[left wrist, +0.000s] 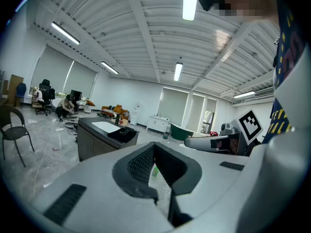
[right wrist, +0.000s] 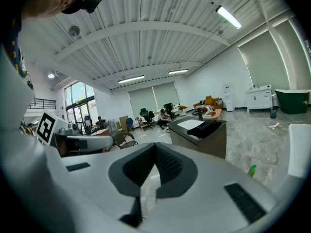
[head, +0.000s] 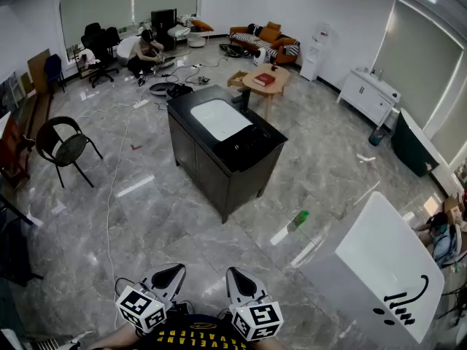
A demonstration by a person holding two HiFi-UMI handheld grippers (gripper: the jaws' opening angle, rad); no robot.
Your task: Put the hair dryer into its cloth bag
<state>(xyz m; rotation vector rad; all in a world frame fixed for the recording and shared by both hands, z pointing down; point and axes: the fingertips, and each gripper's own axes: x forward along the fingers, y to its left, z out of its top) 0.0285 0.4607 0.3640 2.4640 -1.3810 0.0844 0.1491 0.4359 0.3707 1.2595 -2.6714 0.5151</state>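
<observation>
down at the bottom edge of the head view, the left tongs (head: 172, 274) and the right tongs (head: 238, 277) sat side by side, close against the person's chest and pointed out across the grey floor (head: 146, 217). each gripper view looked straight along its own jaws: both pairs were pressed together at the tips, with nothing between them, so both tongs were closed and empty.

the task's thing was well apart from them. a dark worktop (head: 191, 152) stood in the middle of the room, with a white mat (head: 220, 119) on its top and, just beside that mat at the nearer end, a dark bundle (head: 248, 138). from this range i could not tell whether that bundle was the hair dryer, the cloth bag, or both lying together; nothing else in sight looked like either. a green bottle (head: 299, 219) lay on the floor between the worktop and the person.

by my judgement the task had not been started: this was the approach, with no item touched. the next move called for closing the gap to the worktop, then opening both tongs before reaching in. one pair would likely need to pinch the bag's mouth and hold it wide while the other took the dryer, so sorting out which dark piece was which came first.
</observation>
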